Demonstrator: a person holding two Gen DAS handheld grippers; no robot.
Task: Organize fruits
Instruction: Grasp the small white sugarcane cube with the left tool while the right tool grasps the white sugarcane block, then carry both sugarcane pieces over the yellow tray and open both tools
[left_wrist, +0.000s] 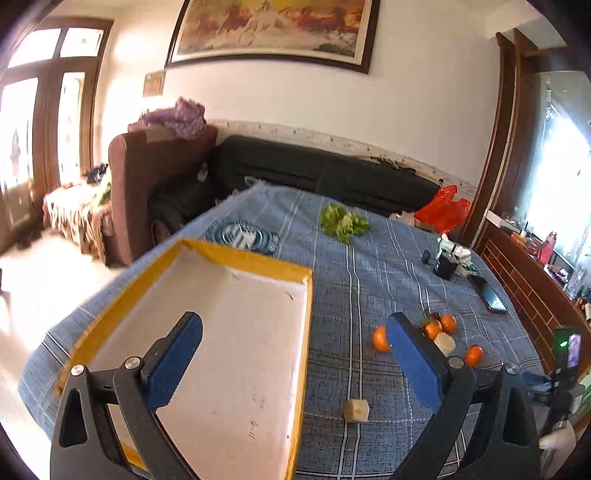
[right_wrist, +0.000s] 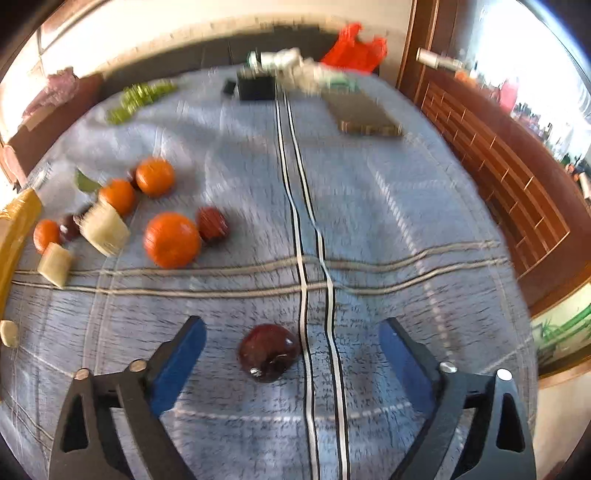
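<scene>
My left gripper (left_wrist: 295, 336) is open and empty above the right edge of a shallow yellow-rimmed box (left_wrist: 243, 254) with a white floor. Several oranges (left_wrist: 432, 328) and pale cut chunks (left_wrist: 356, 410) lie on the blue cloth to its right. My right gripper (right_wrist: 291, 336) is open, low over the cloth, with a dark red fruit (right_wrist: 267, 350) lying between its fingers, apart from both. In the right wrist view several oranges (right_wrist: 171, 240), another dark red fruit (right_wrist: 211, 223) and pale chunks (right_wrist: 105, 229) lie ahead to the left, beside the box corner (right_wrist: 18, 218).
The blue plaid cloth (left_wrist: 369, 266) covers the table. Green leaves (left_wrist: 343, 221), a black box (left_wrist: 445, 267), a phone (left_wrist: 487, 293) and a red bag (left_wrist: 443, 208) lie at the far side. A sofa stands behind, a wooden cabinet (right_wrist: 498, 155) to the right.
</scene>
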